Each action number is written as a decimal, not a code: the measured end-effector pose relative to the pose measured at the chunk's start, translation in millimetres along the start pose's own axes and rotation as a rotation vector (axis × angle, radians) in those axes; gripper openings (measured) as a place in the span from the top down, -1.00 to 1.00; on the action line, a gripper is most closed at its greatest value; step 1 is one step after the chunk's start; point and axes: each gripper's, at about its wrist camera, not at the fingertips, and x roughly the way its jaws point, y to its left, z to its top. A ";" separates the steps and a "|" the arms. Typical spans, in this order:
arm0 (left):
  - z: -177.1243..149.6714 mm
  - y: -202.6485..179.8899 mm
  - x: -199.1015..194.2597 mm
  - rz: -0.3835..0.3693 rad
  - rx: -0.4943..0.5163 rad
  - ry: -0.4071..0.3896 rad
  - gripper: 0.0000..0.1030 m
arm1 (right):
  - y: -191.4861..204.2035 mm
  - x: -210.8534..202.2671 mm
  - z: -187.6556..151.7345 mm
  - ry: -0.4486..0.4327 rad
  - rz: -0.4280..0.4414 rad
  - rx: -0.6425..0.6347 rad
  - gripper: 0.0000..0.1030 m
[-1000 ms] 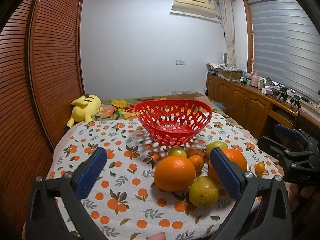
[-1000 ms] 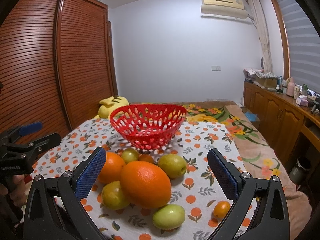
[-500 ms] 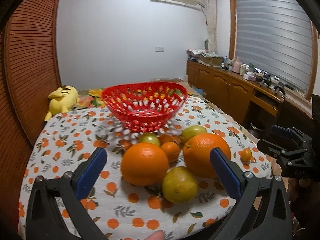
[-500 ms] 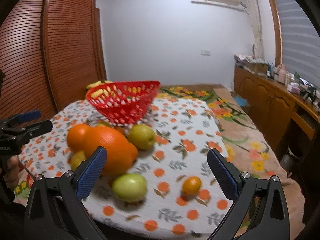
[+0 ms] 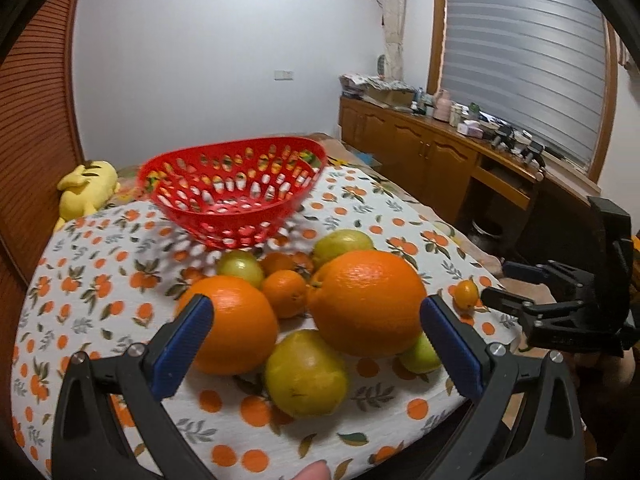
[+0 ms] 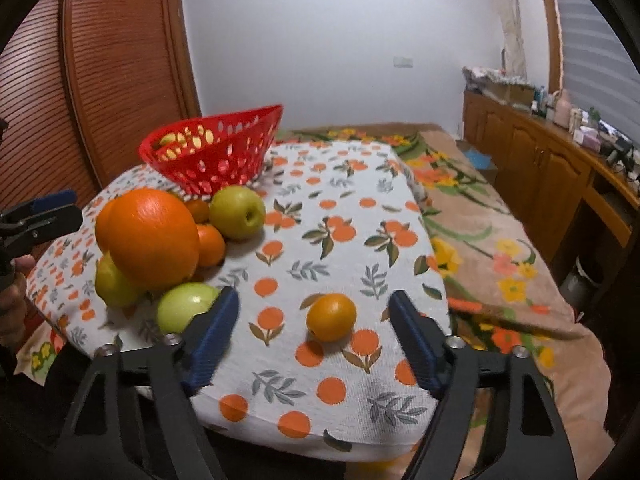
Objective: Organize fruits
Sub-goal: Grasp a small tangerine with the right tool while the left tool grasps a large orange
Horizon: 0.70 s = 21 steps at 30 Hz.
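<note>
Both my tongs have dropped toward the fruit, the right tongs [image 6: 313, 334] narrowing but empty around the kumquat [image 6: 331, 317] lying apart on the surface, nearer them than my wide-open left tongs [image 5: 312, 330]; basket [image 6: 216, 152] beyond

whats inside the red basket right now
Through the holes of the red basket in the left wrist view, no fruit shows inside; only its own floor and the cloth behind. The near wall covers part of the bottom.
</note>
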 end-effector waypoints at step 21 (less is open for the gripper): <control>2.2 -27.0 52.4 -0.067 0.048 0.135 -1.00 | -10.2 42.3 -11.0 0.122 -0.007 -0.010 0.33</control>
